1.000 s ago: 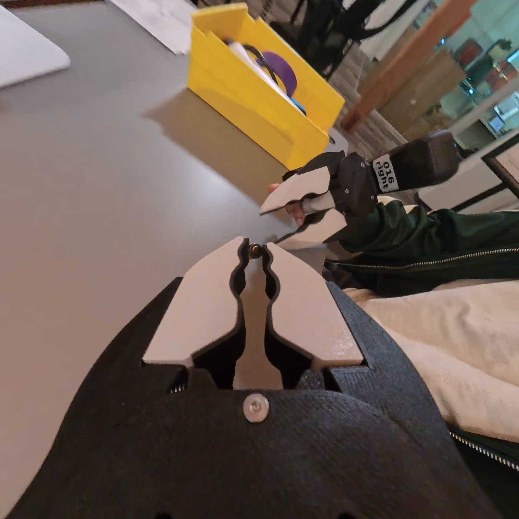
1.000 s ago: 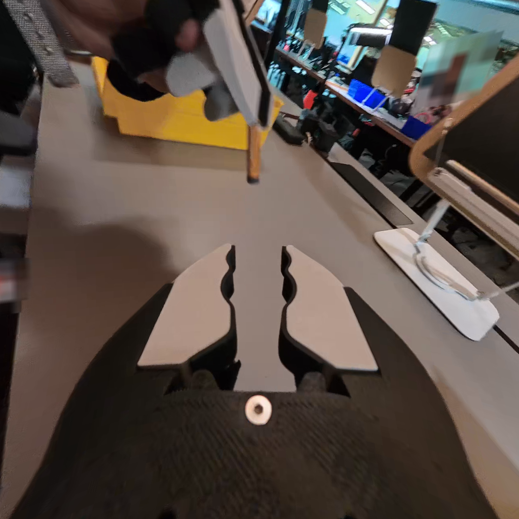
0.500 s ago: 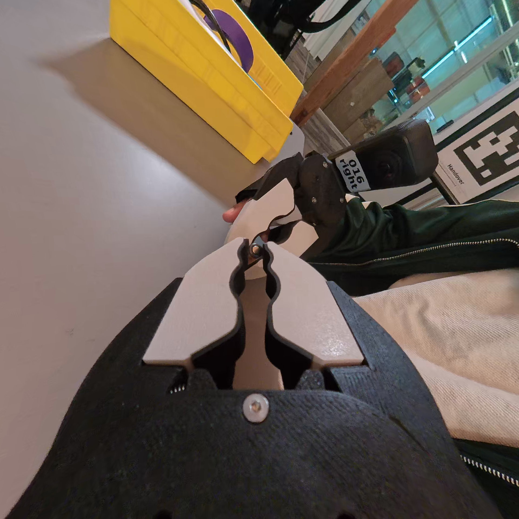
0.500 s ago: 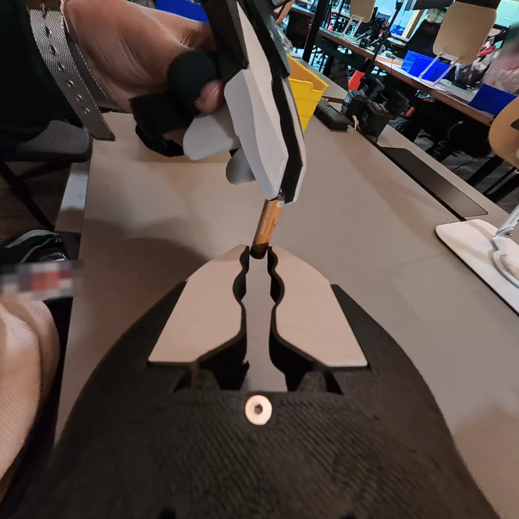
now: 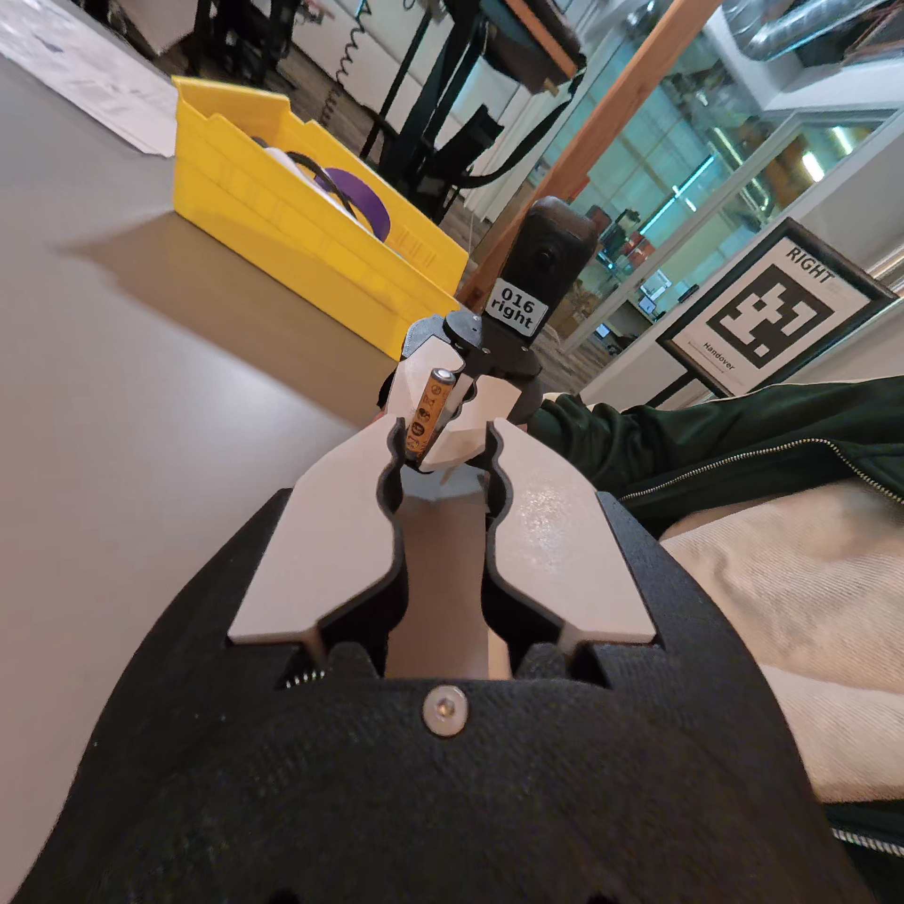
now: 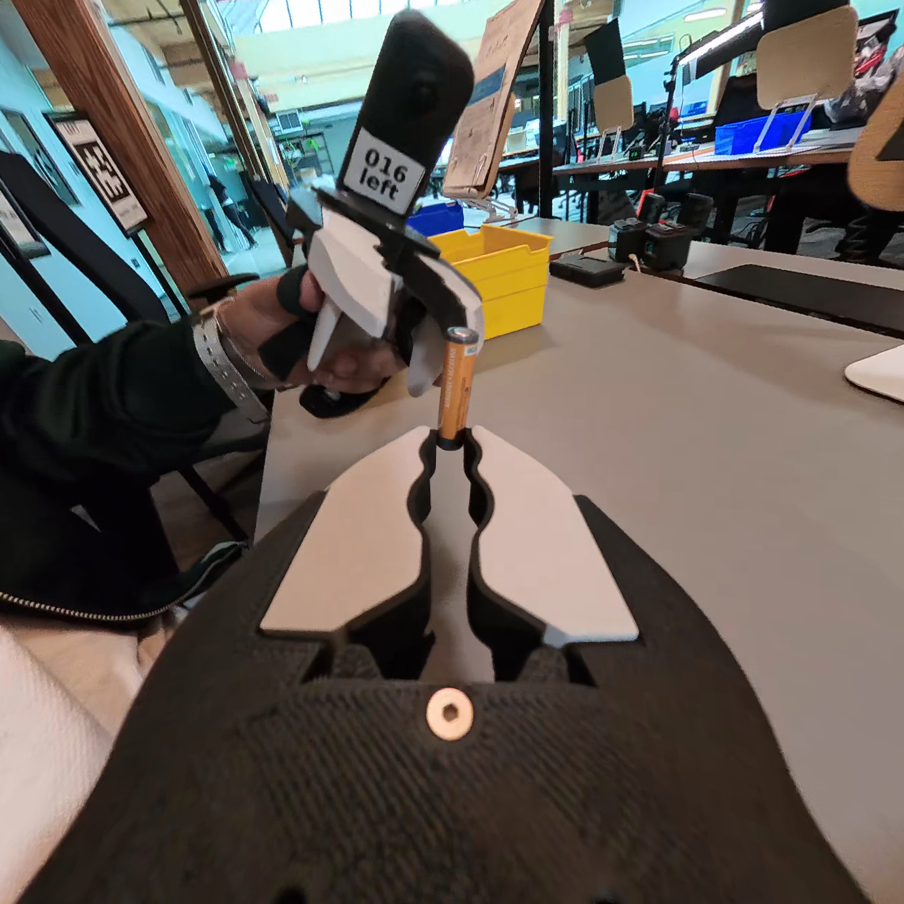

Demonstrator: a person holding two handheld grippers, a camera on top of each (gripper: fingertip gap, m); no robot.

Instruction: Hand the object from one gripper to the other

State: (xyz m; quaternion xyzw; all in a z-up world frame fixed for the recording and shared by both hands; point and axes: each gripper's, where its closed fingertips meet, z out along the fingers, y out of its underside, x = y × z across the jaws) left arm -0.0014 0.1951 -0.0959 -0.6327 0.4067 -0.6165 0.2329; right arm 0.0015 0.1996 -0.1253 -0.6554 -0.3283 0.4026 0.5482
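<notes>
The right tool (image 6: pixel 449 433) pinches the lower end of an orange AA battery (image 6: pixel 455 386), held upright above the grey surface (image 6: pixel 685 440). The left tool (image 5: pixel 442 433) stands spread apart, the battery just beside its left fingertip.

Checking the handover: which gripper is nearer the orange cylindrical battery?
Right. The right gripper is clamped on the lower end of the orange cylindrical battery; the left gripper is open, with the battery beside one fingertip.
</notes>
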